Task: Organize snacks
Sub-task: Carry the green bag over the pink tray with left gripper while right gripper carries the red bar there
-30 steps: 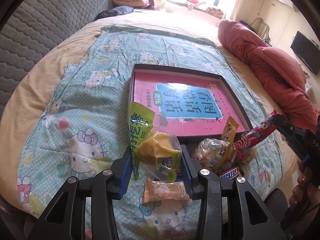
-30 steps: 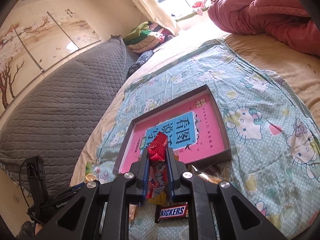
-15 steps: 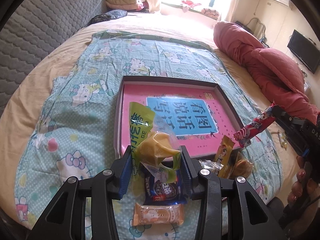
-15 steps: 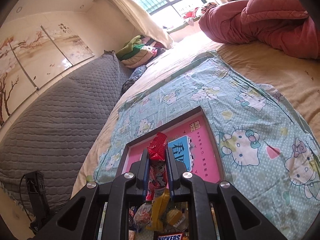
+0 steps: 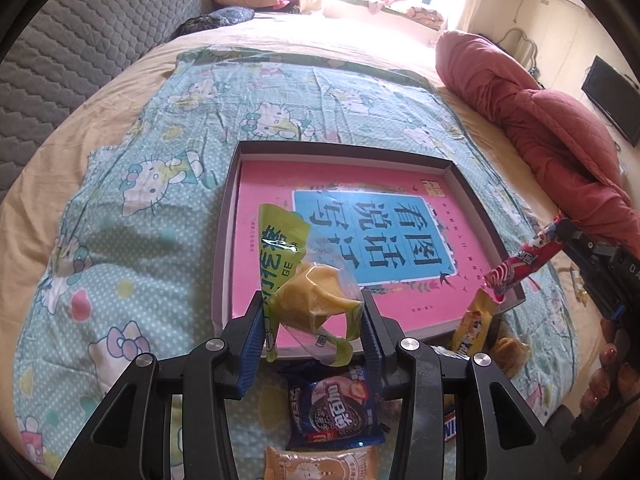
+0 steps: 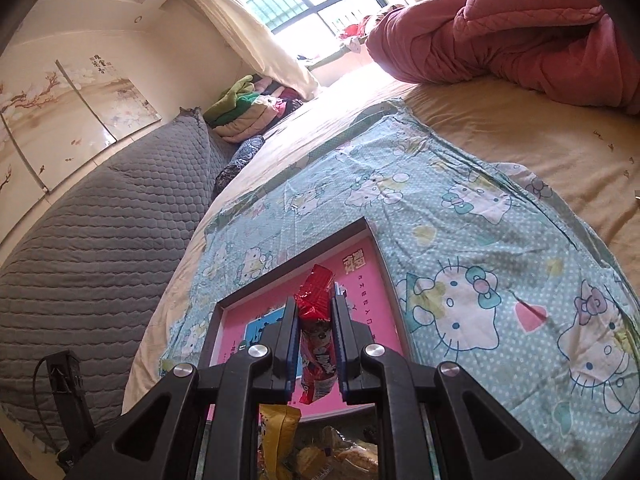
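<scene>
My left gripper [image 5: 314, 312] is shut on a green and clear packet with a yellow snack inside [image 5: 308, 292], held over the near edge of a shallow dark box with a pink and blue bottom [image 5: 256, 240]. My right gripper [image 6: 314, 312] is shut on a red stick packet [image 6: 316, 332], held over the same box [image 6: 368, 288]; it also shows in the left wrist view [image 5: 524, 262] above the box's right corner. Loose snacks lie before the box: a blue cookie packet [image 5: 334, 408], an orange packet [image 5: 320, 462] and a yellow packet [image 5: 474, 320].
The box sits on a teal cartoon-print cloth [image 5: 132, 208] spread on a bed. A red quilt [image 5: 552, 128] is heaped at the right. A grey padded headboard [image 5: 60, 48] stands at the left. Folded clothes [image 6: 248, 108] lie at the far end.
Both grippers have moved forward with their packets, from above the snack pile to above the box. The snack pile has slid toward the bottom of both views.
</scene>
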Tool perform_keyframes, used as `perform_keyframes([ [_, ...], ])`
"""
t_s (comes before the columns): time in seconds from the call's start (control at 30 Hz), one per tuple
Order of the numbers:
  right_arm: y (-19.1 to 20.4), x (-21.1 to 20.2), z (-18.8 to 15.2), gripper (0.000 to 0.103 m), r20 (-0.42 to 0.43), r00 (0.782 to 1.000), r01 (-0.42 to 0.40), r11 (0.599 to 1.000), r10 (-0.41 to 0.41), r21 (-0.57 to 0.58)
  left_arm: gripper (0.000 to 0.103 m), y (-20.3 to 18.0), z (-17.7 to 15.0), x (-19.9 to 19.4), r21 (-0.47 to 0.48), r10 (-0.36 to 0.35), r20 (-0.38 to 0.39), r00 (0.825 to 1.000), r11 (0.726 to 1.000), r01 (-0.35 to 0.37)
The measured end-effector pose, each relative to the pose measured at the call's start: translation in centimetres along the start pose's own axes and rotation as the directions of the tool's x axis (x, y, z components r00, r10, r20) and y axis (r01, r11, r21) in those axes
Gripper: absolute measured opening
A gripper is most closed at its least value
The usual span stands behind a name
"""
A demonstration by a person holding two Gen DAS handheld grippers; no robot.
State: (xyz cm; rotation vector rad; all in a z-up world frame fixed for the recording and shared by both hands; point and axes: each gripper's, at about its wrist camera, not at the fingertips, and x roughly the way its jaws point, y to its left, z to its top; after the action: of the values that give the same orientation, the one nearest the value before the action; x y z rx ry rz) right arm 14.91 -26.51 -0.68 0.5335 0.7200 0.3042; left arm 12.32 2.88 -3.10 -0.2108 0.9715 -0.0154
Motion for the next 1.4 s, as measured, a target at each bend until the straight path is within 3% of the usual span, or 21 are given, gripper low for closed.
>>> perform_keyframes([
  [0.47, -1.1, 2.2, -1.9, 0.016, -0.071, 0.996, 0.048, 0.999, -0.048, -0.001, 0.045, 0.3, -0.6, 2.4, 0.01, -0.001, -0.022, 1.0, 1.0, 0.002],
  [0.9, -1.5, 4.5, -3.7, 0.017, -0.186, 0.978, 0.086, 0.996, -0.09, -0.029, 0.045, 0.3, -0.4, 3.3, 0.004, -0.008, -0.028, 1.0, 1.0, 0.008],
  [1.4, -1.6, 4.0, -4.1, 0.017, -0.184, 0.967, 0.164, 0.983, -0.176, -0.081, 0.046, 0.6, -0.4, 4.1, -0.006, -0.016, -0.033, 0.999, 1.0, 0.016],
])
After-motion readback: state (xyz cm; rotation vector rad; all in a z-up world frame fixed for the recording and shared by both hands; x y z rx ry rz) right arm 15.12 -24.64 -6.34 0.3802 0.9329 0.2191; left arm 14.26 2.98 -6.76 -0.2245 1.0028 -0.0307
